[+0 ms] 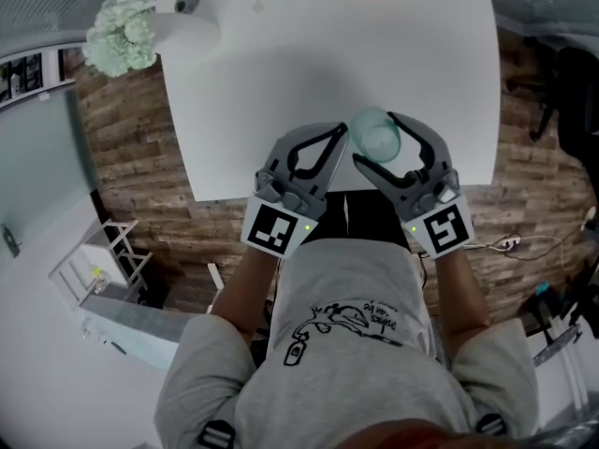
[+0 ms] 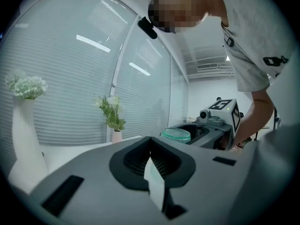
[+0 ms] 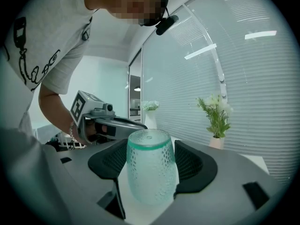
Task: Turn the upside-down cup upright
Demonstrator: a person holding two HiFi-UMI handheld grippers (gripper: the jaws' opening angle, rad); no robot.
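Clamping the cup (image 3: 149, 165) by its sides, the right gripper (image 1: 374, 141) holds it clear of the white table (image 1: 281, 82), just right of centre in the head view and over the table's near edge. The cup's closed base with the green band faces up, so it is not yet turned; a side grip off the surface probably leaves room for the wrist to roll it over. The left gripper (image 1: 334, 137), jaws pressed together on nothing, sits just beside the cup at centre frame, likely out of the way.
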